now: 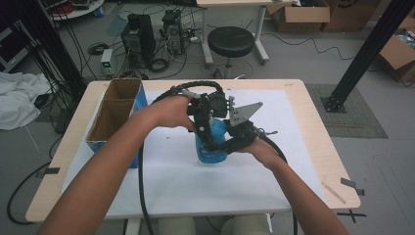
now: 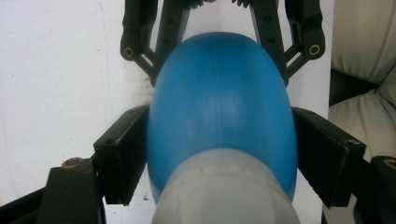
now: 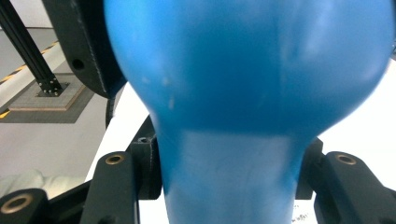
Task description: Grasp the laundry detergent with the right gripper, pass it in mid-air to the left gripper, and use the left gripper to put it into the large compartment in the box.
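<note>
A blue bulb-shaped bottle [image 1: 211, 147] stands on the white sheet near the table's middle. My left gripper [image 1: 204, 125] comes down on it from above, and in the left gripper view my left gripper [image 2: 219, 154] is shut on the bottle [image 2: 222, 107], its pads [image 2: 122, 161] pressed to both sides of the rounded body above a pale grey end. My right gripper [image 1: 234, 139] reaches in from the right. In the right gripper view my right gripper [image 3: 229, 172] is shut on the narrow part of the bottle [image 3: 247, 60], with the wide bulb beyond.
An open cardboard box [image 1: 115, 110] with a blue side stands at the table's left. The white sheet [image 1: 171, 181] covers most of the wooden table [image 1: 318, 147]. Bits of tape [image 1: 352, 185] lie at the right edge. A black stool [image 1: 230, 41] stands beyond.
</note>
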`<control>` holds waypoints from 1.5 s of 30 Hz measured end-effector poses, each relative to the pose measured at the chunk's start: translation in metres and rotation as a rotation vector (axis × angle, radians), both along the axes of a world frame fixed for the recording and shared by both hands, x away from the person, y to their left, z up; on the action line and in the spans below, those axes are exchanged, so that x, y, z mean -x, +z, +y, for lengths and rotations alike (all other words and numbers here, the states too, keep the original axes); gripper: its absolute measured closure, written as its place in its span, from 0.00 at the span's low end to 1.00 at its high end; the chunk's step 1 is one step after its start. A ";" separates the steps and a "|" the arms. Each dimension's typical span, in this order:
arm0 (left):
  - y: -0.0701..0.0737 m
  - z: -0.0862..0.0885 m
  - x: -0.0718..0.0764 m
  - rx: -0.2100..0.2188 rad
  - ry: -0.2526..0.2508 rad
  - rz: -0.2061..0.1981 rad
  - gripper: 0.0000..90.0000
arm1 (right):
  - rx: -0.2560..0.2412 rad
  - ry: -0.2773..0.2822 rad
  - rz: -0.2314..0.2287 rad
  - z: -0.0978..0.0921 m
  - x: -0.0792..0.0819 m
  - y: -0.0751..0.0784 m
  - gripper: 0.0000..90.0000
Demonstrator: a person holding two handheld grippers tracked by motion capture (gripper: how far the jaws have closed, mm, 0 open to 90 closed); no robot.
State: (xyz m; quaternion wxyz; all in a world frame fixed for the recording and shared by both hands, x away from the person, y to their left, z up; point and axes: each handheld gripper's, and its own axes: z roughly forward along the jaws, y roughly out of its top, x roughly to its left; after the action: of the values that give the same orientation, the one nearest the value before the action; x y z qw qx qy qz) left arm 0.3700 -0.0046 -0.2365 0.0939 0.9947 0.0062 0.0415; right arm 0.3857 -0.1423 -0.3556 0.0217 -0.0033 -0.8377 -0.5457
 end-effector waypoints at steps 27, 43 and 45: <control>0.000 0.001 0.000 0.004 -0.002 -0.009 0.35 | 0.002 0.000 0.001 0.000 0.000 0.000 0.49; 0.000 0.001 0.000 0.007 -0.008 -0.019 0.38 | 0.003 0.005 0.003 0.001 0.000 0.000 0.49; -0.001 0.001 0.000 0.006 -0.009 -0.020 0.38 | 0.003 0.004 0.005 0.002 0.000 -0.001 0.49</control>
State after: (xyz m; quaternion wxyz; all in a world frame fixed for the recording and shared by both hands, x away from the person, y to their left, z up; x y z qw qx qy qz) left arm 0.3705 -0.0034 -0.2371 0.0972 0.9940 0.0011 0.0509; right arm 0.3853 -0.1408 -0.3562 0.0250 -0.0030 -0.8384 -0.5445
